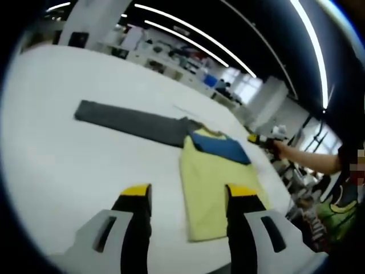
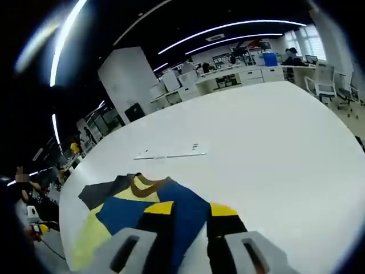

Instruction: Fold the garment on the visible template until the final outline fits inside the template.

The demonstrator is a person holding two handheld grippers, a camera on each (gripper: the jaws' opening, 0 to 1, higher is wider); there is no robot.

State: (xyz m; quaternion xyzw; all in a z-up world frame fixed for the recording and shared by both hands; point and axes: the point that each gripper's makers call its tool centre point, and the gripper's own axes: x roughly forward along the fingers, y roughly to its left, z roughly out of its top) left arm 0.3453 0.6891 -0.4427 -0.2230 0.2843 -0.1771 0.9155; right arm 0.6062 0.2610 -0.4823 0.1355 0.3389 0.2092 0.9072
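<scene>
Left gripper view: left gripper (image 1: 187, 197) agape, empty.

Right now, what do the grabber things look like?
Each one has two black fingers with yellow tips, on light grey holders with dark slots. The left gripper and the right gripper look the same. Another gripper with yellow on it sits in a person's hand at the table's far side.

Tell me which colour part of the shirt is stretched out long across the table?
The grey part. It runs out as a long dark strip across the white table, while the yellow part and the blue part stay folded in a compact block.
</scene>
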